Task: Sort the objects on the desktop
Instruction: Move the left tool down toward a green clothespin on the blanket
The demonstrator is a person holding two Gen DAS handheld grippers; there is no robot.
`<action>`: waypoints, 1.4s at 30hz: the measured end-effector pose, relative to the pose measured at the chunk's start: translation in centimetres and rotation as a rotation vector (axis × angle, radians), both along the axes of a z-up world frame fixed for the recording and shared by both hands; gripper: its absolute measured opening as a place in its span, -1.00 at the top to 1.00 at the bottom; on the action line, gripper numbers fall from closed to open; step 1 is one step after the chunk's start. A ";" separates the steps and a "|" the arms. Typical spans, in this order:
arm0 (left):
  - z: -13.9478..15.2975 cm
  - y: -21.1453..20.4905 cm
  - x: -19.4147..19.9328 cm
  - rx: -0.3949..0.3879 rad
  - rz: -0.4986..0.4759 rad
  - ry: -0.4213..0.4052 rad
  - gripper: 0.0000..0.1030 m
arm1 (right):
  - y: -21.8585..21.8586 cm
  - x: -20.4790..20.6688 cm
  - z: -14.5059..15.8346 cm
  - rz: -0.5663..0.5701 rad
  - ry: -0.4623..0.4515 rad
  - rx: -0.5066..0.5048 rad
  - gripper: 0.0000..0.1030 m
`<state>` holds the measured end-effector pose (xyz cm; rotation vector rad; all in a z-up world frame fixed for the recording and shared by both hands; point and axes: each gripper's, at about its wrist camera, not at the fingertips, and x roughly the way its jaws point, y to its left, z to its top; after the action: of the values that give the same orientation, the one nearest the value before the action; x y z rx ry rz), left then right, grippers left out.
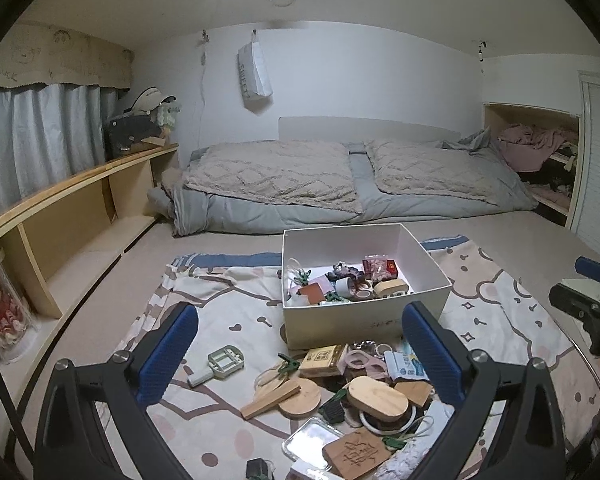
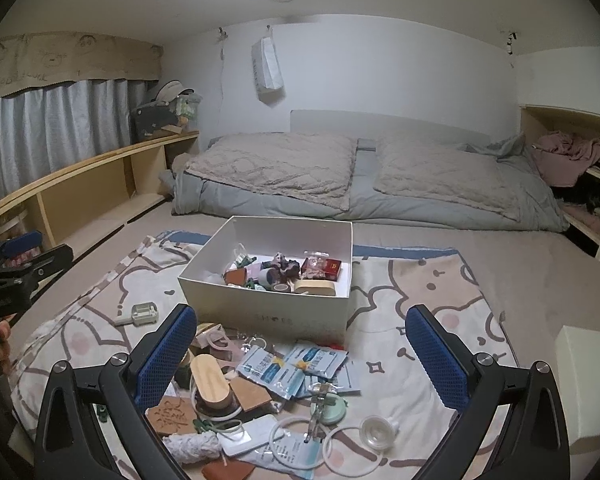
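A white shoebox [image 1: 364, 318] [image 2: 260, 304] sits on a patterned cloth, partly filled with small items such as tape rolls and a red pack. In front of it lies a pile of loose objects: an oval wooden block [image 1: 378, 396] [image 2: 210, 376], a carved wooden tile [image 1: 356, 454] [image 2: 172, 416], blue-white sachets [image 2: 300, 364], white rings [image 2: 350, 446], a pale green tool [image 1: 222, 364] [image 2: 140, 314]. My left gripper [image 1: 300, 344] hangs open above the pile, holding nothing. My right gripper [image 2: 300, 344] is also open and empty over the sachets.
The box lid [image 2: 588, 384] lies at the right edge of the cloth [image 2: 420, 292]. A bed with grey bedding [image 1: 340, 184] fills the back. Low wooden shelves [image 1: 80, 208] run along the left wall. A hand [image 2: 2, 344] holds the other gripper at the left edge.
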<state>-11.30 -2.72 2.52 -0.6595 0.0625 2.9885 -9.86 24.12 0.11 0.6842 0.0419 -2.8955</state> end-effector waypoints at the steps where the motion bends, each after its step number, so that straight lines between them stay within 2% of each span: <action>1: -0.1 -0.3 0.0 -0.002 0.002 -0.001 -0.99 | 0.1 0.0 -0.1 -0.002 0.001 0.006 -1.00; 10: -1.8 -3.4 0.3 0.000 0.040 -0.006 -0.99 | 1.3 -0.5 -0.9 -0.012 -0.022 -0.016 -1.00; 22: -6.9 -6.8 0.3 -0.036 0.062 -0.062 -0.99 | 3.1 -0.6 -1.6 -0.029 -0.042 -0.047 -1.00; 28: -10.1 -7.9 0.1 -0.069 0.075 -0.138 -0.99 | 3.3 -0.6 -1.7 -0.025 -0.045 -0.046 -1.00; 37: -15.6 -8.8 -0.5 -0.105 0.076 -0.316 -0.99 | 3.8 -1.0 -1.8 -0.024 -0.059 -0.045 -1.00; 42: -18.4 -9.7 -0.1 -0.048 0.073 -0.398 -0.99 | 4.2 -1.2 -2.1 -0.036 -0.071 -0.054 -1.00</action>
<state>-11.40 -12.43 -15.87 -1.2705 0.0864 2.8651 -11.05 28.33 -1.96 0.7858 -0.0582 -2.8919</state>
